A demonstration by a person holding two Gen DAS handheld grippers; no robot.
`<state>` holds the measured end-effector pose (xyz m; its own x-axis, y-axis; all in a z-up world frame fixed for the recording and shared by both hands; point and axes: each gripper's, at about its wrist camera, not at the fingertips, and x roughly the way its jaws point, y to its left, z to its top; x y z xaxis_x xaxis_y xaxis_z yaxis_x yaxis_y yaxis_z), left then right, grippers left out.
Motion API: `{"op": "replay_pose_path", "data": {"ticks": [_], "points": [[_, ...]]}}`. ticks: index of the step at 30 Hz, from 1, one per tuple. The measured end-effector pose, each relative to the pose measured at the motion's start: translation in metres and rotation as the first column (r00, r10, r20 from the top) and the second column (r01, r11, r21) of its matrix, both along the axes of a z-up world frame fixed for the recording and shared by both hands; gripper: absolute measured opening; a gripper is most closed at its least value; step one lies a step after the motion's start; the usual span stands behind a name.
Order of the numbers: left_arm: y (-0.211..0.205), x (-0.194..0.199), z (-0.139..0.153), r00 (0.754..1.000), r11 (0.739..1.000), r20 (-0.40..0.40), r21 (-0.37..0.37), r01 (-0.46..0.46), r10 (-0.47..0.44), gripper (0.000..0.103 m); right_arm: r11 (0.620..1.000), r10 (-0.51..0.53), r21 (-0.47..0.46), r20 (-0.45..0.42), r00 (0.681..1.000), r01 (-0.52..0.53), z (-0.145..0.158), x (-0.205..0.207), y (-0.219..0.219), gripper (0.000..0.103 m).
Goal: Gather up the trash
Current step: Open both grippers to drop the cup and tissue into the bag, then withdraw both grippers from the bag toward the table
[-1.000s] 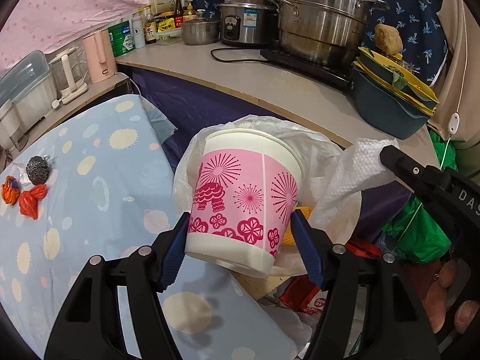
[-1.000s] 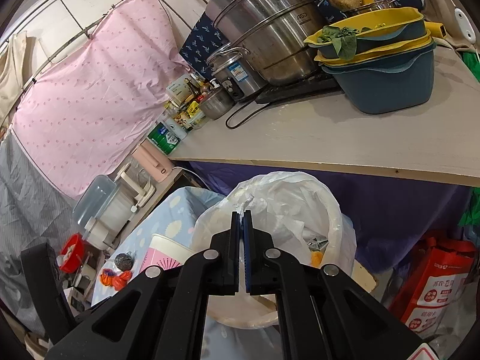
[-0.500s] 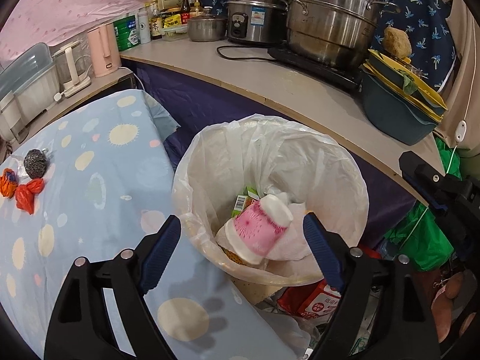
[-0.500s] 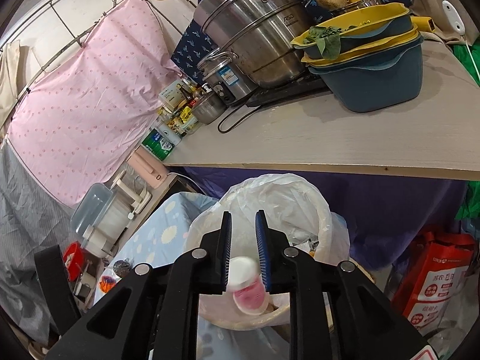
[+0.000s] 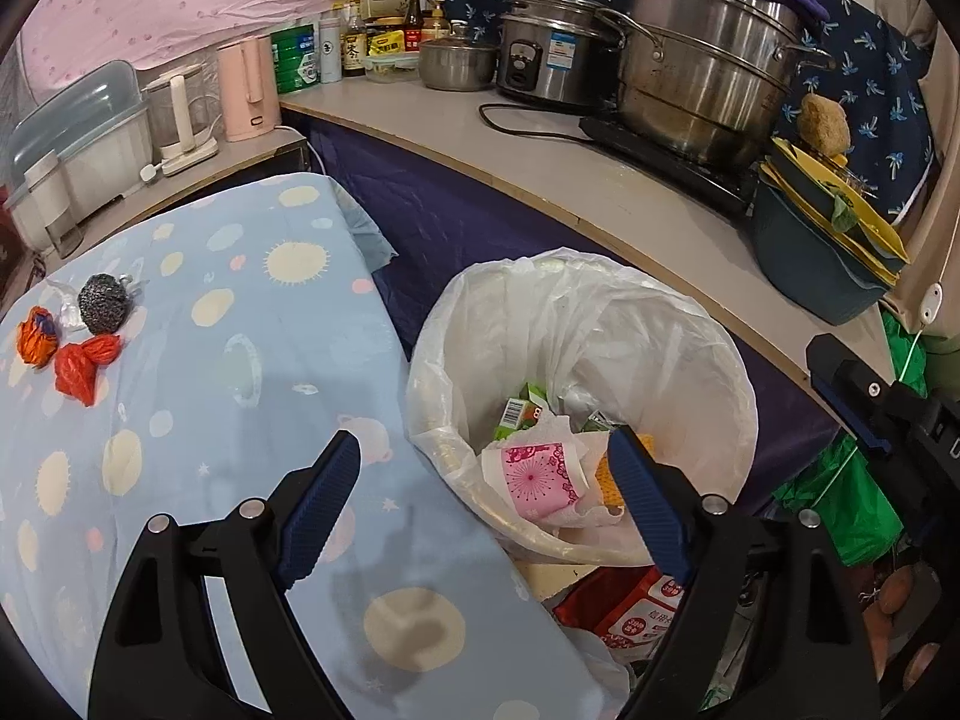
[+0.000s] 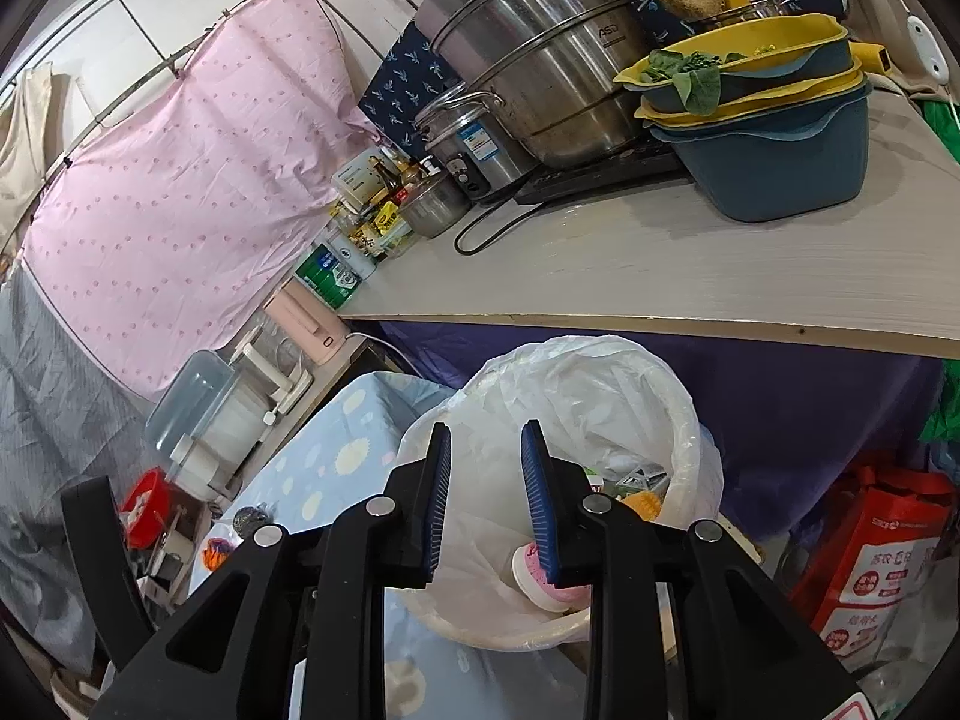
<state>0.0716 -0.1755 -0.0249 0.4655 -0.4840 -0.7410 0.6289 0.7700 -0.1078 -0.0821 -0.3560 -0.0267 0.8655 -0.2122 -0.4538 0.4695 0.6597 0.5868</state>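
Note:
A bin lined with a white plastic bag (image 5: 690, 354) stands beside the blue spotted table. Inside lie a pink-and-white paper cup (image 5: 537, 480), white tissue (image 5: 591, 513) and green cartons. My left gripper (image 5: 486, 498) is open and empty above the bin's near rim. My right gripper (image 6: 486, 480) is open and empty above the same bin (image 6: 678, 396); the cup (image 6: 531, 570) shows below its fingers. On the table's left lie two red-orange plastic wads (image 5: 78, 366) and a steel scourer (image 5: 103, 303).
A wooden counter (image 5: 570, 180) behind the bin carries steel pots (image 5: 702, 78), a rice cooker, bottles and blue-yellow basins (image 5: 822, 240). A pink kettle (image 5: 246, 90) and dish box stand at the back left. Red and green bags (image 5: 636, 606) lie on the floor by the bin.
My left gripper opened and dropped the pink cup into the bin. My right gripper opened and let go of the white tissue, which now lies in the bin over the cup.

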Motion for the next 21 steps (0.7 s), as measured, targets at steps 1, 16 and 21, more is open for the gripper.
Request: {"op": "replay_pose_path", "data": {"ticks": [1,16,21], "points": [[0.004,0.002,0.001,1.0,1.0,-0.001,-0.004,-0.009,0.009,0.081,1.0,0.005,-0.002,0.0,1.0,-0.005,0.001,0.002,0.002,0.026],[0.064,0.024,0.011,0.994,0.992,-0.007,-0.048,-0.113,0.113,0.081,0.993,0.107,-0.035,-0.036,0.994,-0.109,0.008,0.04,0.048,0.027],[0.096,0.036,0.011,0.986,0.984,-0.017,-0.059,-0.168,0.167,0.081,0.986,0.157,-0.046,-0.057,0.986,-0.159,0.007,0.058,0.073,0.027]]}}
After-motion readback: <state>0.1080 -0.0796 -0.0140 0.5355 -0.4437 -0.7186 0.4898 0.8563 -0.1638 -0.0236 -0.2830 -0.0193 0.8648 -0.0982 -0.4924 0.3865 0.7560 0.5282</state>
